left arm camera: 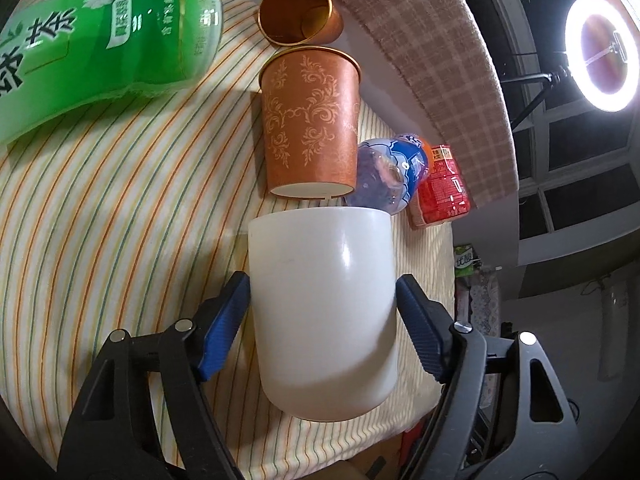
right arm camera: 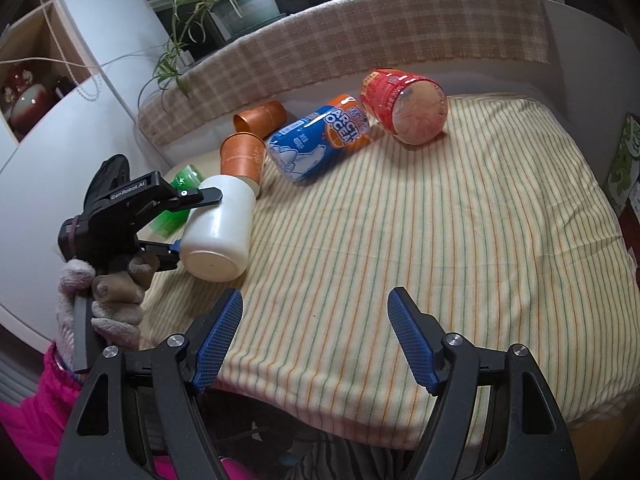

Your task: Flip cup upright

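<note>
1 white plastic cup [right arm camera: 218, 226], 2 orange paper cups [left arm camera: 310, 120] [left arm camera: 298, 12], 3 plastic bottles: green [left arm camera: 100, 52], blue [right arm camera: 316, 142], red [right arm camera: 404, 106]. 1 potted plant [right arm camera: 244, 0].

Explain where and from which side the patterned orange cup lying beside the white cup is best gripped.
Grip the patterned cup across its mid wall, fingers on either side, coming from its base end. It lies on its side on the striped cloth, wall curved and tapering, rim facing away. The white cup in the left gripper crowds that base, so the open right gripper seems likelier.
</note>
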`<state>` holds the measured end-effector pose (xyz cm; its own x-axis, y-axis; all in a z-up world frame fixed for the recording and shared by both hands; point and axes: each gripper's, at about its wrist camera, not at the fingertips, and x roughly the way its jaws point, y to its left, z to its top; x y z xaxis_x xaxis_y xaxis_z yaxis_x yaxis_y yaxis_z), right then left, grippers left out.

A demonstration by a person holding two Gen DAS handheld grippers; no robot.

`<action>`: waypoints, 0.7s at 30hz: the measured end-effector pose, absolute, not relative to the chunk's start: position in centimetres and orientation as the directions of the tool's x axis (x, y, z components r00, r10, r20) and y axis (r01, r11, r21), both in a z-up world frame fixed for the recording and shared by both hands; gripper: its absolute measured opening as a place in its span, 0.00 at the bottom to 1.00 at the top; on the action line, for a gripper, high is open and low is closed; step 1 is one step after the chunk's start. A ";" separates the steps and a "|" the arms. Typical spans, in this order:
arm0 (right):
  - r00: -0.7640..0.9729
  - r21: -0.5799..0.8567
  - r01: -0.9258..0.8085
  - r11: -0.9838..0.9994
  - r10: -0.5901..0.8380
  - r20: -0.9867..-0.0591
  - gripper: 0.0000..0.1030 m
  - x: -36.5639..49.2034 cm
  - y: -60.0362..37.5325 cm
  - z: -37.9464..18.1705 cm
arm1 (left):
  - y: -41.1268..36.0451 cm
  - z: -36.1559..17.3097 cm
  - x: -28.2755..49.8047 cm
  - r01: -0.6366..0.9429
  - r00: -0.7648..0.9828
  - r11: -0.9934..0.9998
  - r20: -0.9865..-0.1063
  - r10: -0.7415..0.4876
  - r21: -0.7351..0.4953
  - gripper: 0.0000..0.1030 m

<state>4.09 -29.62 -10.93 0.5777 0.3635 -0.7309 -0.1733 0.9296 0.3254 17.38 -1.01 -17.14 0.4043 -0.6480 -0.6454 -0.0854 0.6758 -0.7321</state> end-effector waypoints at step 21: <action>0.582 0.318 -0.174 0.932 0.358 -0.730 0.73 4.6 -29.3 -11.0 | -4.9 -13.6 15.1 0.129 0.536 0.861 -0.696 -0.478 -0.491 0.74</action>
